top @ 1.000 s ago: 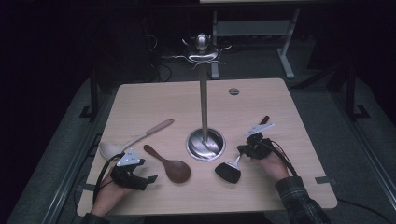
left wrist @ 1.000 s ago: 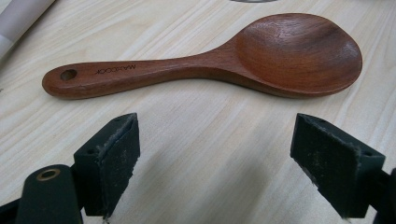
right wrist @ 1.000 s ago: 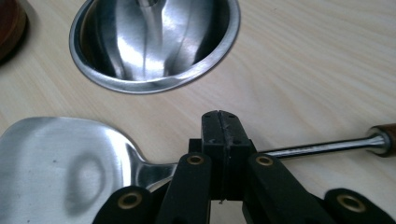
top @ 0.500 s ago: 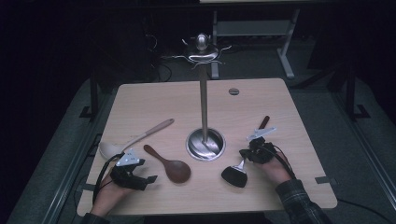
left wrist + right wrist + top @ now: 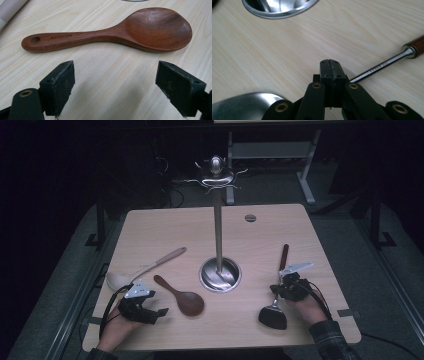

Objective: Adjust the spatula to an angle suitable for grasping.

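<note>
Step in hand looks like the pick-up of the utensil (image 5: 278,290) with the metal shaft, black head and dark wooden handle, which lies at the table's (image 5: 165,227) right side, beside the stand's base (image 5: 220,275). Right gripper (image 5: 282,289): jaws pressed together over the shaft (image 5: 384,65); whether they pinch it, I cannot tell. Left gripper (image 5: 150,312): jaws wide apart, empty, facing the dark wooden spoon (image 5: 112,32) just ahead. Next move probably calls for a firm hold, then a level lift toward the stand's hooks (image 5: 216,177).

Pale spoon (image 5: 142,271) w/ steel stand (image 5: 219,270) (center) on table (image 5: 165,225).
</note>
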